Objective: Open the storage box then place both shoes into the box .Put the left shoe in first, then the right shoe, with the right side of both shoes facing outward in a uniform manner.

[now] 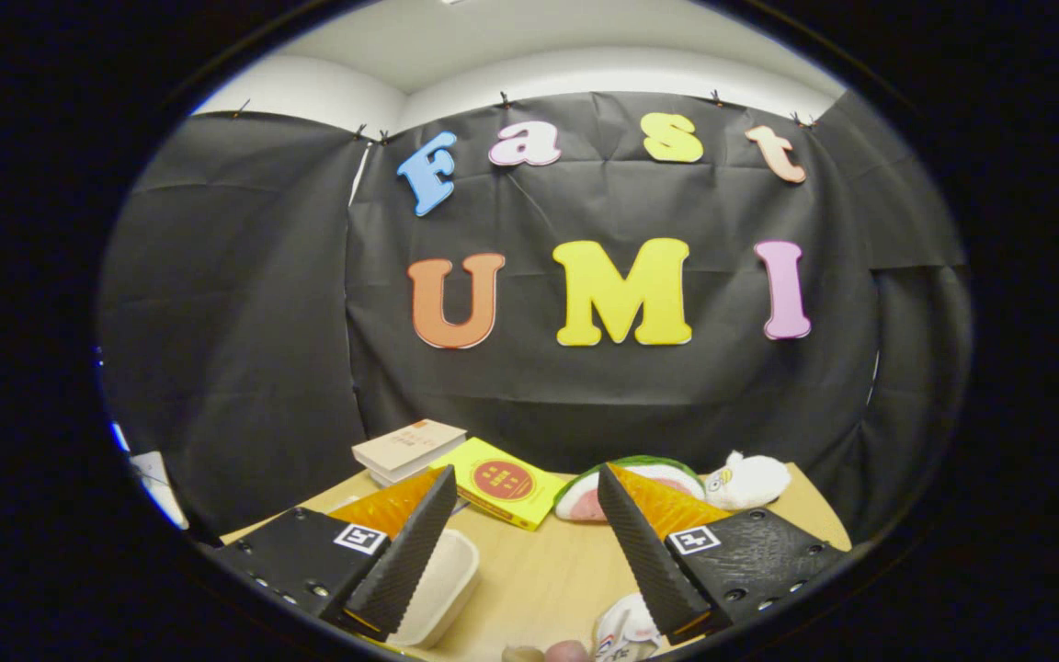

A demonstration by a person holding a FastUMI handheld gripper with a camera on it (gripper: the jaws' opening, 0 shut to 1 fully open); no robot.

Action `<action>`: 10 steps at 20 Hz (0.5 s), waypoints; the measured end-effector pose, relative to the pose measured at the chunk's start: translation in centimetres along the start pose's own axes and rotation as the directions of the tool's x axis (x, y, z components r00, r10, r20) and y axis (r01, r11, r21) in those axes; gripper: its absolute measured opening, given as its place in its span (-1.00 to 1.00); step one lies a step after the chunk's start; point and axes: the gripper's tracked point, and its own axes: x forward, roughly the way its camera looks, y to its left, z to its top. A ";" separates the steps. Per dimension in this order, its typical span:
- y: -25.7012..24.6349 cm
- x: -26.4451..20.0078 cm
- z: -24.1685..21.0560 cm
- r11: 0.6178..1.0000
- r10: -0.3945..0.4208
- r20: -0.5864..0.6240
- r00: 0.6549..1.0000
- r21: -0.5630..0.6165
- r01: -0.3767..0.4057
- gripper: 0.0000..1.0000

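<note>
Gripper [525,515] fingers stand wide apart, high above the table [539,570], with nothing between them and bare wood showing through the gap. Close beneath the fingers, toward the holder, part of a white shoe [626,625] with dark markings lies beside the right finger; whether it is the left or the right shoe cannot be told. Just by it are what appear to be fingertips [548,653] of a person's hand. Under the left finger sits a shallow cream tray [442,579]; whether this belongs to the storage box cannot be told, and no lidded box can be made out.

Beyond the fingers, near the black cloth wall, lie a yellow book [502,483] and a stack of pale books [408,448] behind it, and to their right a watermelon-slice plush [631,483] touching a white duck plush [748,480].

Risk, as a judgement: with the box unlocated and the shoe's side unclear, the wrong shoe could be taken first, or either could end up facing the wrong way. A descent from this height could also foul the tray or the nearby hand.
</note>
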 end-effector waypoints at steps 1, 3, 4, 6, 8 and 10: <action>0.7 0.1 -0.8 1.000 0.012 -0.011 1.000 0.009 -0.012 0.90; 2.4 0.3 -2.4 0.999 0.047 -0.042 0.998 0.024 -0.046 0.91; 3.3 0.4 -3.2 0.997 0.074 -0.068 0.995 0.041 -0.071 0.91; 5.3 0.9 -5.8 0.991 0.117 -0.134 0.984 0.079 -0.107 0.91; 7.3 1.2 -9.4 0.982 0.167 -0.233 0.958 0.121 -0.142 0.91; 8.3 0.9 -12.8 0.970 0.205 -0.317 0.926 0.191 -0.149 0.91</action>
